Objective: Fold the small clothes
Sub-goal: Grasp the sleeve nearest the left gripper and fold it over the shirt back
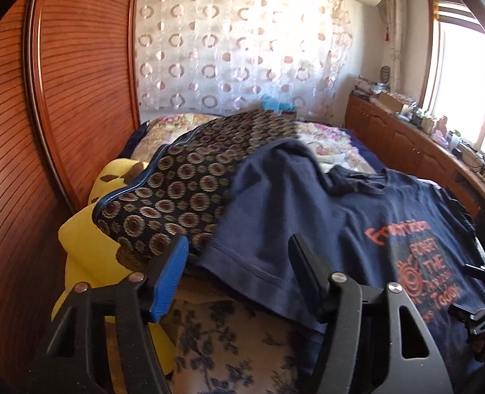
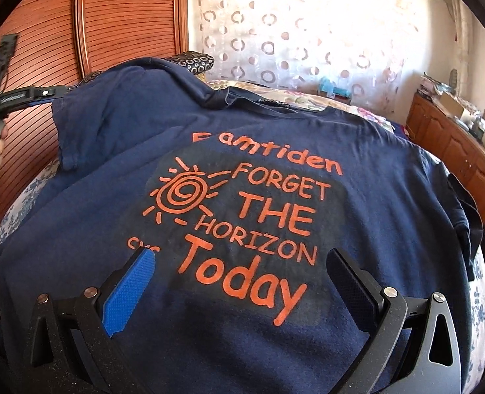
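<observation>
The navy printed T-shirt (image 2: 242,197), filling the centre of the right view on the bed (image 2: 479,298), looks light, limp and easily bunched, best pinched at the sleeve hem (image 1: 252,272) between the spread, empty left gripper (image 1: 239,259); the right gripper (image 2: 242,266) is spread too.

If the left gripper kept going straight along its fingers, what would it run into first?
Most likely the navy T-shirt's sleeve: it lies draped directly between and ahead of the open left gripper, its hem closest. The patterned cushion sits just left of that line. Depth is hard to judge through the fisheye.
</observation>
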The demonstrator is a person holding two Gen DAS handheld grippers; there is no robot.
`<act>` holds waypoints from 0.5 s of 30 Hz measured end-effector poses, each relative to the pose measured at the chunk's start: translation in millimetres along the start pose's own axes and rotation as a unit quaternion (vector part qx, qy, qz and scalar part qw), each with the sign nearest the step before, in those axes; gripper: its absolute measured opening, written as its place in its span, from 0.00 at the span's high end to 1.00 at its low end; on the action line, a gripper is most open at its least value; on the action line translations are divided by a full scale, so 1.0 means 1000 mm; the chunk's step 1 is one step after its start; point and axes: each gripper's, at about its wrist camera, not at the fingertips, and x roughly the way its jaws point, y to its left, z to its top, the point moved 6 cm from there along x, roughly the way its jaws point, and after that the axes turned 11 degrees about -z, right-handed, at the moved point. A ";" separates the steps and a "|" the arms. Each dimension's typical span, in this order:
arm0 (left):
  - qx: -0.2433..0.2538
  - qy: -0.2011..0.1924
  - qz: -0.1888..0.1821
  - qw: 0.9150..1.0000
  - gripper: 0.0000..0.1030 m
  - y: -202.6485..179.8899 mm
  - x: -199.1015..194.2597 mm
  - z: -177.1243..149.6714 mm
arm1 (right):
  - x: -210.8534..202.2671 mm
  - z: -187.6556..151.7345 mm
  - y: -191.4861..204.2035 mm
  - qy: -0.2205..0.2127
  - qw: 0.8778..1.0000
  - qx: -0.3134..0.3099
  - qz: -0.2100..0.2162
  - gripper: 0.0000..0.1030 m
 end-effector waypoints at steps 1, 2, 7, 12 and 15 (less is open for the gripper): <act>-0.005 0.007 -0.001 1.000 0.41 0.005 0.004 -0.001 | 0.000 0.000 0.001 0.000 1.000 -0.001 -0.002 0.00; -0.008 0.011 -0.005 1.000 0.49 0.007 0.005 -0.002 | 0.001 -0.001 0.001 0.000 1.000 -0.001 -0.002 0.00; -0.007 0.027 -0.023 0.999 0.76 0.009 0.007 -0.009 | 0.002 0.001 -0.004 0.001 1.000 0.009 0.003 0.00; 0.029 0.013 -0.033 0.999 0.93 -0.014 -0.009 0.003 | 0.001 0.000 -0.008 0.001 1.000 0.022 0.005 0.00; 0.051 0.004 -0.059 0.997 0.94 -0.042 -0.016 0.020 | 0.001 -0.001 -0.007 0.000 1.000 0.022 0.002 0.00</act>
